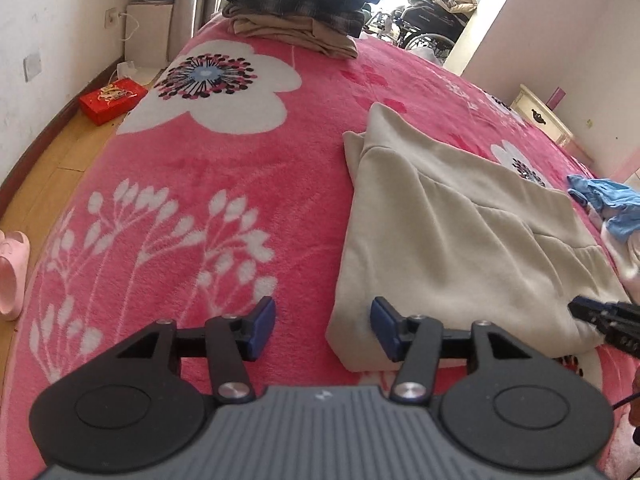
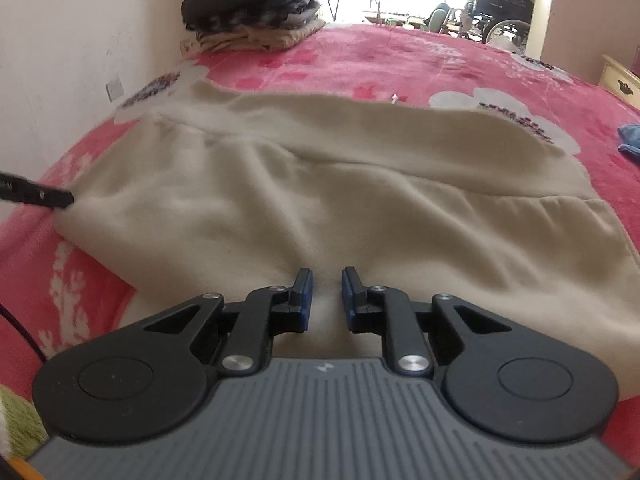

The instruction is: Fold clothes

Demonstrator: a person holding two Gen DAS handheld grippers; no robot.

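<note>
A cream garment (image 1: 452,232) lay partly folded on the pink flowered blanket (image 1: 224,184), filling the lower right of the left view and the middle of the right view. The left claw (image 1: 323,328) hung wide open over the garment's near left corner, one finger above the cloth and one above the blanket. The right claw (image 2: 327,300) sat low over the near hem, its fingers parted by a narrow gap and holding nothing. I judged a pinch there might catch only the top layer, or the plush blanket with it, dragging the fold askew. A pile of folded clothes (image 1: 296,4) stood at the top.
</note>
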